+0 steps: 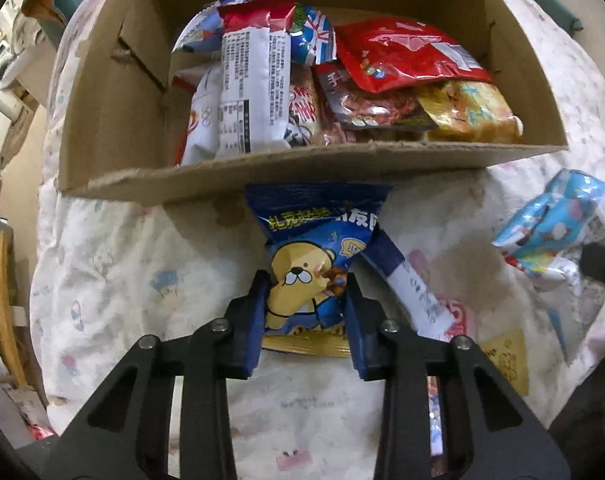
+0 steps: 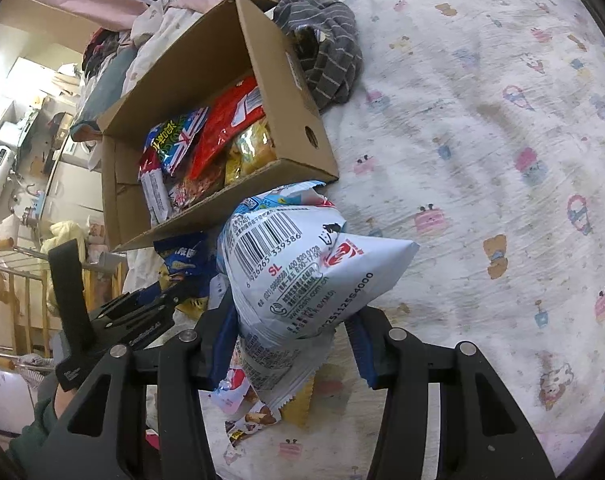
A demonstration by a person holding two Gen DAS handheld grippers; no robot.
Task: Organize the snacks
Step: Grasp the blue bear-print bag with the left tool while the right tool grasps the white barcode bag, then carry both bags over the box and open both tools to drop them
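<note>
An open cardboard box (image 1: 114, 120) lies on a patterned bedsheet and holds several snack packs, among them a red bag (image 1: 402, 52) and a long white packet (image 1: 250, 92). Just in front of the box's near wall, my left gripper (image 1: 306, 280) is shut on a blue snack bag with a yellow bear (image 1: 314, 236); its pads pinch the bag's sides. My right gripper (image 2: 290, 312) is shut on a pale blue-white bag with a barcode (image 2: 302, 264), held above the sheet near the box's corner (image 2: 262, 60). The right wrist view also shows the left gripper (image 2: 170, 292) with the bear bag (image 2: 182, 258).
Loose packets lie on the sheet by the grippers: a white stick pack (image 1: 418, 292), a yellow packet (image 1: 506, 356) and small packs (image 2: 250, 420). A grey striped cloth (image 2: 326, 48) is bunched behind the box. The bedsheet (image 2: 482, 160) spreads to the right. A wooden rack stands off the bed's left edge.
</note>
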